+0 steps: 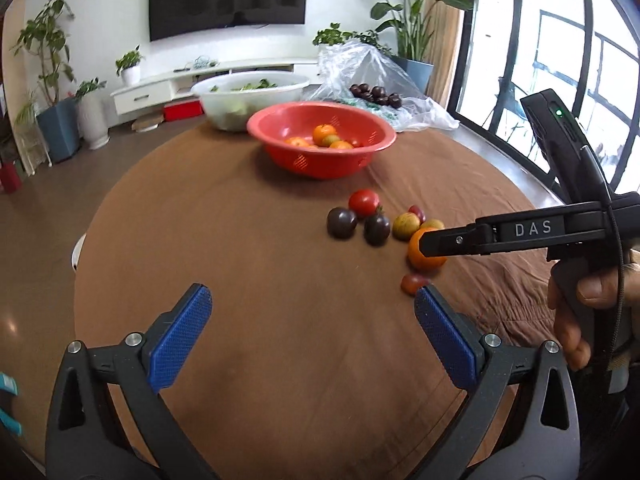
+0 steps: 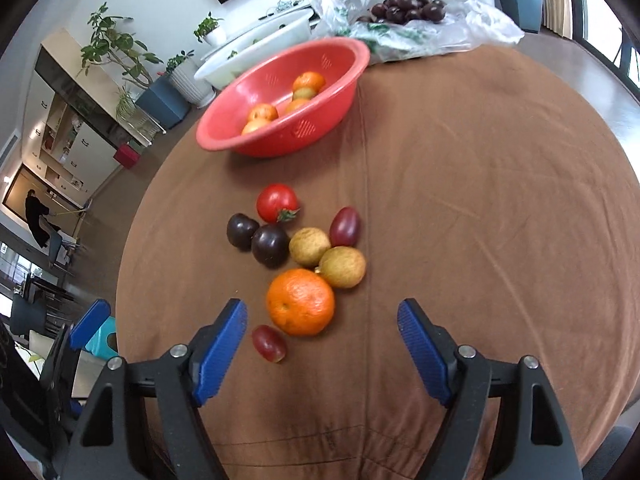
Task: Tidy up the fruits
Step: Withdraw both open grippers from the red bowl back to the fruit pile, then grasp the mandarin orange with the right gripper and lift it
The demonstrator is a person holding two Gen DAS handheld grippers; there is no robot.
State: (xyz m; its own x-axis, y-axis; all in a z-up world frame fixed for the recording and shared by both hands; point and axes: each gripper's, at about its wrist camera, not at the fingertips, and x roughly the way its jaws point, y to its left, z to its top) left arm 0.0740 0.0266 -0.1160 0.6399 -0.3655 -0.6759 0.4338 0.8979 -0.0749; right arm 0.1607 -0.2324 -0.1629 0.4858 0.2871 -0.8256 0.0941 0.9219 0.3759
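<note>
My right gripper (image 2: 322,334) is wide open w/ nothing held, hovering just short of the orange (image 2: 300,301) on the brown tablecloth (image 2: 480,200). Left gripper (image 1: 312,312) also wide open, empty. Red colander (image 2: 280,96) sits beyond the fruit pile.

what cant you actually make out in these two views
- Red colander: its near wall hides the lower fruit in both views, so no count is possible.
- Orange: left wrist view, partly covered by the right tongs' finger.
- White bowl: contents are blurred greens in the left wrist view; the colander hides most of it in the right wrist view.
- Dark plums on the plastic bag: too small to count.
</note>
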